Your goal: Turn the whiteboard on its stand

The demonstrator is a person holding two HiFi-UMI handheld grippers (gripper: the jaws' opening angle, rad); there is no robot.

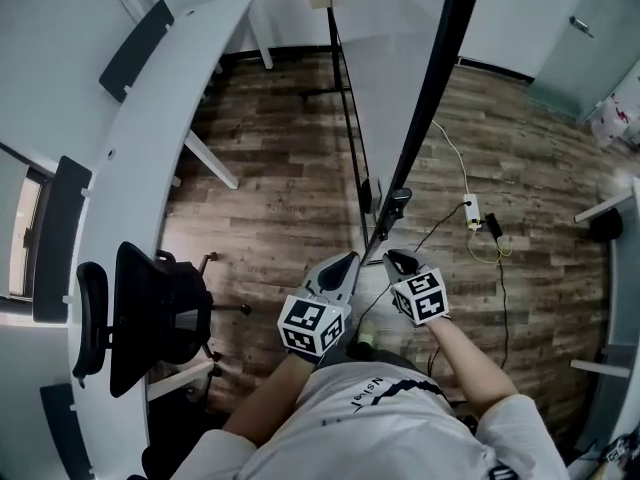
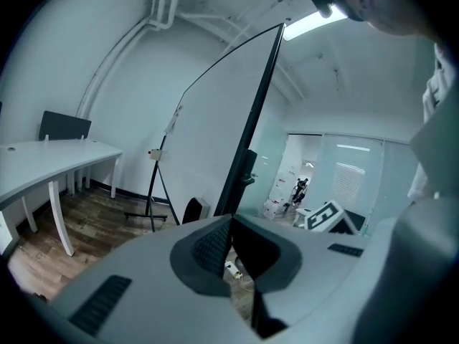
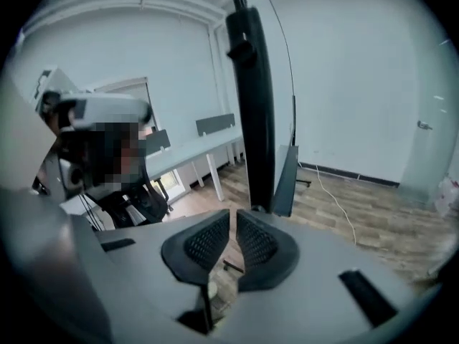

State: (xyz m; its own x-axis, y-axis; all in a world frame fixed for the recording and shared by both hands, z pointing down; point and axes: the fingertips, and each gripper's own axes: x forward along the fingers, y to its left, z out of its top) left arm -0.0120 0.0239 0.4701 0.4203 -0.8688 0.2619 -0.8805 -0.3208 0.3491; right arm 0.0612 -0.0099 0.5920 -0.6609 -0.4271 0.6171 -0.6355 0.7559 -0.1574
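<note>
Head view: the whiteboard (image 1: 388, 118) stands edge-on ahead of the person, and its black frame (image 1: 430, 88) runs from far to near. The left gripper (image 1: 352, 260) meets the near edge. The right gripper (image 1: 393, 258) hangs just right of it, apart.

Left gripper view: the jaws appear clenched on the frame (image 2: 251, 127).

Right gripper view: the jaws sit almost together with nothing between them, and the frame (image 3: 252, 106) stands just beyond.

I judge the hold is set. The board looks upright, so the turning itself is left.
</note>
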